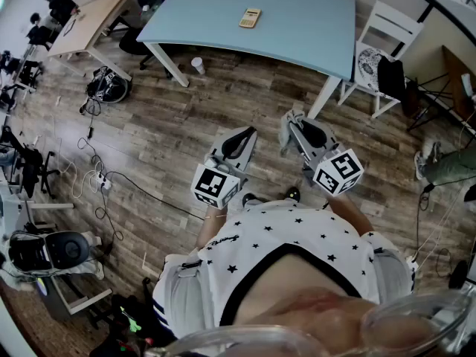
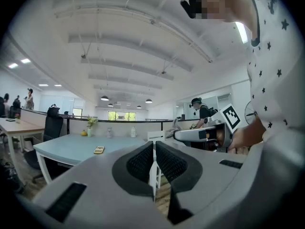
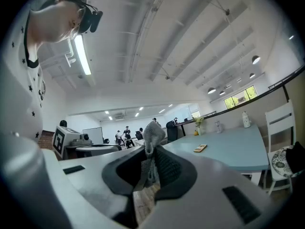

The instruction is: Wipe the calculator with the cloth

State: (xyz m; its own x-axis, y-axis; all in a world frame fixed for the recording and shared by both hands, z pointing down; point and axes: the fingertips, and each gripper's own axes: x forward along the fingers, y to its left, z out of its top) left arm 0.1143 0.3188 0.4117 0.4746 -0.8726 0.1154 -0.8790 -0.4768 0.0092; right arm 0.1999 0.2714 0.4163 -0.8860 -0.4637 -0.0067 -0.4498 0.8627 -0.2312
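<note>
The yellow calculator (image 1: 251,18) lies on the light blue table (image 1: 312,28), far ahead of both grippers. I also see the calculator (image 2: 98,150) small in the left gripper view, and the calculator (image 3: 200,148) in the right gripper view. My right gripper (image 1: 291,126) is held above the wooden floor, shut on a grey cloth (image 1: 285,131); the cloth (image 3: 152,136) sticks up between the pads. My left gripper (image 1: 239,138) hangs beside it with its jaws together and nothing between them. The left gripper (image 2: 154,145) view shows the right gripper (image 2: 177,134) and the cloth (image 2: 171,128).
A white chair (image 1: 383,32) stands at the table's right end, with a dark bag beside it. A cup (image 1: 197,65) stands on the floor by a table leg. A backpack (image 1: 108,88), cables and a power strip (image 1: 100,181) lie at left. A wooden desk (image 1: 89,13) is at far left.
</note>
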